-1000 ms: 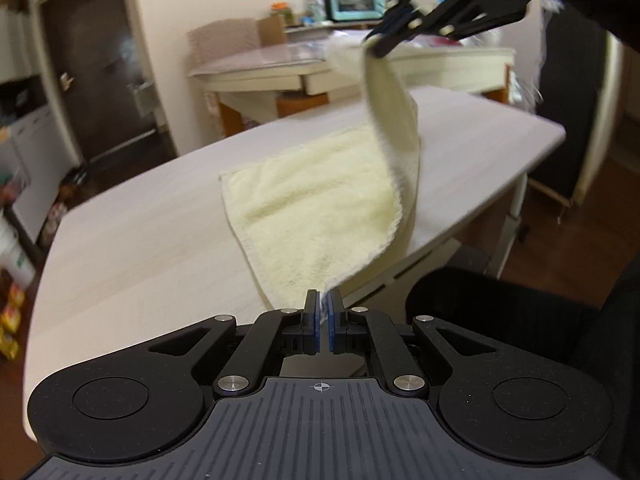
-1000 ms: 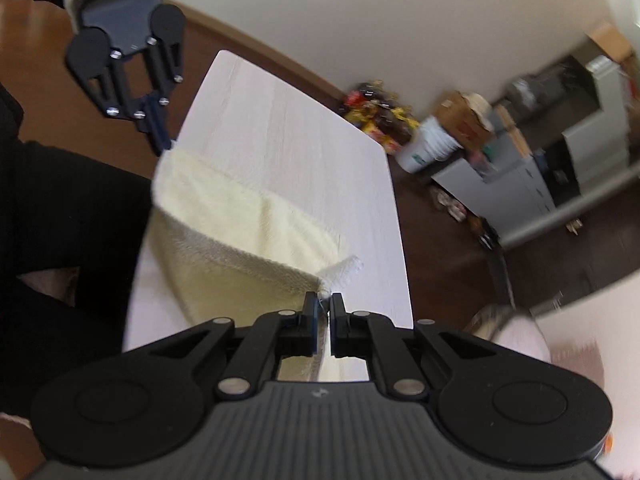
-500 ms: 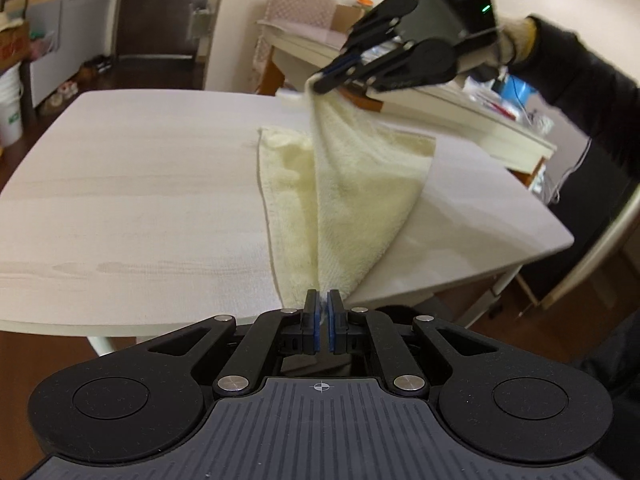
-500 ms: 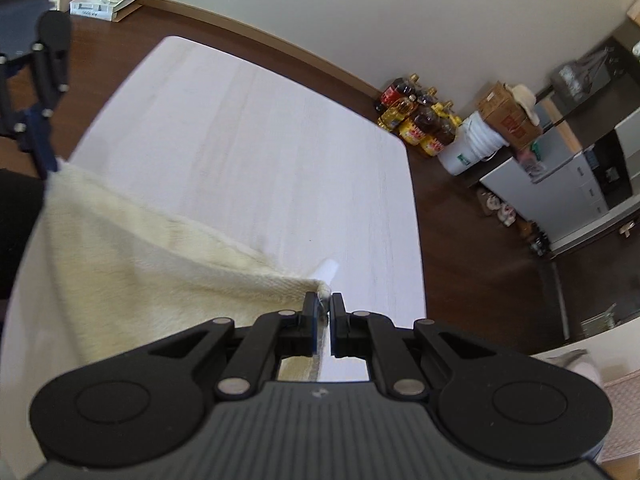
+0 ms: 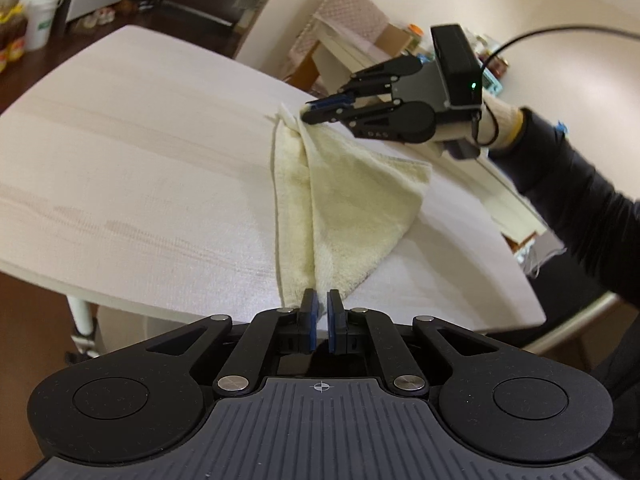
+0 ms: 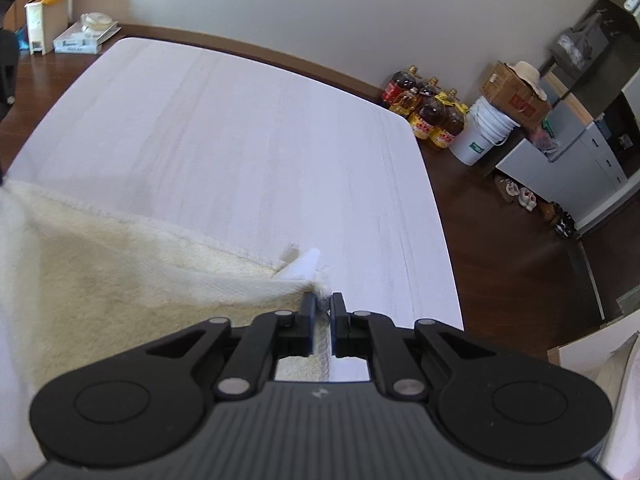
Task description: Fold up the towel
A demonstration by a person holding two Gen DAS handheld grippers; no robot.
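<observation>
A pale yellow towel (image 5: 352, 200) lies folded over itself on the white table (image 5: 140, 152). Its upper layer runs as a taut triangle between the two grippers. My left gripper (image 5: 322, 312) is shut on the towel's near corner at the table's front edge. My right gripper (image 5: 312, 111) is low over the far corner, almost touching the table. In the right wrist view the jaws of the right gripper (image 6: 321, 308) are opening. The towel (image 6: 120, 280) hem is still between them, with a small gap at the pads.
A dark sleeve (image 5: 580, 200) reaches in from the right. Behind the table stands a second table (image 5: 348, 52) with clutter. On the floor past the far table edge (image 6: 436, 208) are oil bottles (image 6: 428, 116), a white bucket (image 6: 480, 136) and a cardboard box (image 6: 512, 96).
My right gripper carried its towel corner across and down onto the far corner, laying the upper layer over the lower. Its jaws have parted slightly. The left gripper rolled and kept its grip.
</observation>
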